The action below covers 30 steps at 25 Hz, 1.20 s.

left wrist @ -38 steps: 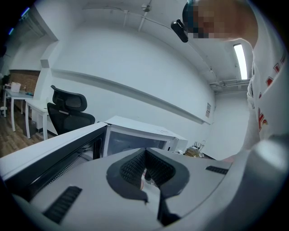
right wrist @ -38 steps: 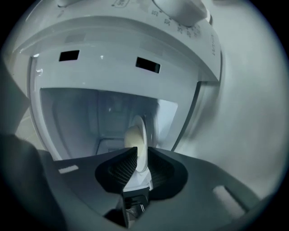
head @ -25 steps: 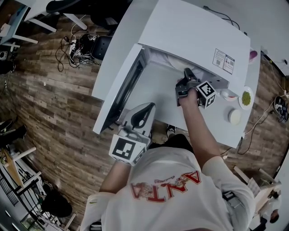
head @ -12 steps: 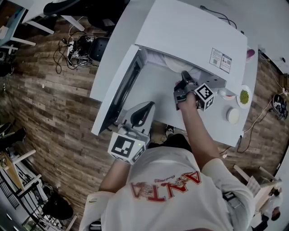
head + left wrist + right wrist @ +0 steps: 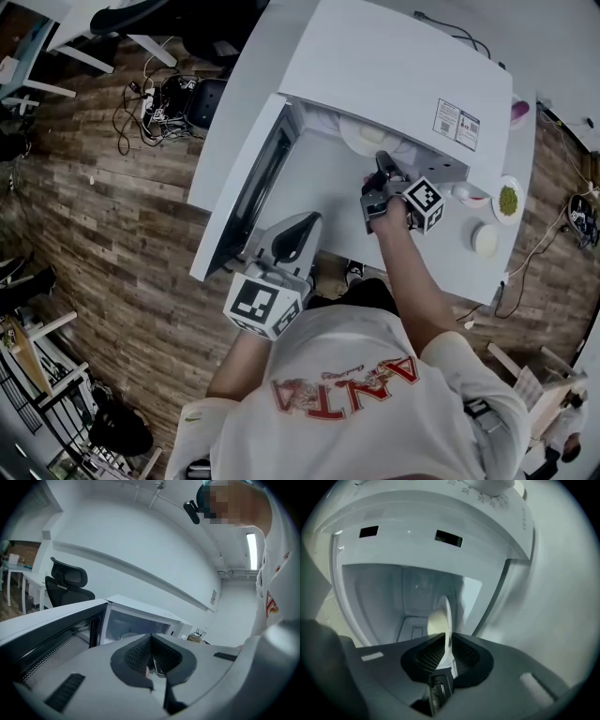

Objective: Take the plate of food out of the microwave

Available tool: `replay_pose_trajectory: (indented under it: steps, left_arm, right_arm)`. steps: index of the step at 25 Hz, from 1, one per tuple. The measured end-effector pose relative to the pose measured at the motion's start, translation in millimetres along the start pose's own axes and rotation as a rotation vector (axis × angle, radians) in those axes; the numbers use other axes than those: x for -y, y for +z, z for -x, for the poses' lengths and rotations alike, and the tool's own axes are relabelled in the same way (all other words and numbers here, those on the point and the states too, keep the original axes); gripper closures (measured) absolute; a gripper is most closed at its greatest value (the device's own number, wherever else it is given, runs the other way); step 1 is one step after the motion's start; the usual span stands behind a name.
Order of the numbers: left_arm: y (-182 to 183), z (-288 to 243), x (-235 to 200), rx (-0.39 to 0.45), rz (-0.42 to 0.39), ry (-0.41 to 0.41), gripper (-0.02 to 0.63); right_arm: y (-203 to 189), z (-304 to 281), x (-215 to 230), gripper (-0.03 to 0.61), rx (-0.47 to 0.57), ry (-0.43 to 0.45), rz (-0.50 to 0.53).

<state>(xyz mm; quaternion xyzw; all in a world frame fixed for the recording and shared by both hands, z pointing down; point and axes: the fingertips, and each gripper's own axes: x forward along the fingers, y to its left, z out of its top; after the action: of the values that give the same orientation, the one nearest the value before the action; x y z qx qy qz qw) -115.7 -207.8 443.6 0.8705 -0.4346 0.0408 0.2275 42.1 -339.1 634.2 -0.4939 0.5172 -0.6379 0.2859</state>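
Note:
The white microwave [image 5: 394,66] stands on a white table with its door [image 5: 248,178] swung open to the left. A white plate [image 5: 361,139] shows at the mouth of the cavity. My right gripper [image 5: 382,171] is shut on its near rim. In the right gripper view the plate [image 5: 447,613] stands edge-on between the pads, with a pale lump of food [image 5: 435,620] on it. My left gripper [image 5: 298,227] hangs lower down, in front of the door, shut and empty. Its view looks along the door [image 5: 51,630] into the microwave [image 5: 140,620].
To the right of the microwave, a small dish of green food [image 5: 511,202], a white round dish [image 5: 487,242] and another small bowl [image 5: 466,195] sit on the table. Cables [image 5: 150,94] lie on the wood floor at the left. A black office chair [image 5: 68,585] stands behind.
My right gripper has closed on the plate's rim and drawn back a little. The plate now shows at the cavity's opening. The left gripper has hardly moved.

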Motion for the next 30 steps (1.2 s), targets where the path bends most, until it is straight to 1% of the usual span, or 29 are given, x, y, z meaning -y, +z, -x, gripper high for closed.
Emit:
replay_pose_trajectory:
  steps: [7, 11, 22, 25, 28, 30]
  left_arm:
    - [-3, 1, 3, -0.020, 0.003, -0.001, 0.604]
    - [-3, 2, 3, -0.016, 0.002, -0.001, 0.604]
    - [-2, 5, 5, -0.009, 0.001, -0.011, 0.604]
    - [0, 7, 9, -0.005, -0.005, -0.021, 0.604]
    - [4, 9, 13, 0.006, -0.015, -0.030, 0.604]
    - [7, 10, 16, 0.012, -0.021, -0.037, 0.604]
  right_arm:
    - [6, -13, 5, 0.551, 0.008, 0.016, -0.019]
    - [6, -11, 2, 0.560, 0.017, 0.029, -0.022]
    - [4, 11, -13, 0.561, 0.025, 0.168, -0.014]
    - [-3, 20, -21, 0.561, 0.003, 0.186, -0.011]
    - [-8, 33, -23, 0.561, -0.014, 0.184, -0.023]
    - [-11, 44, -26, 0.561, -0.023, 0.183, -0.013]
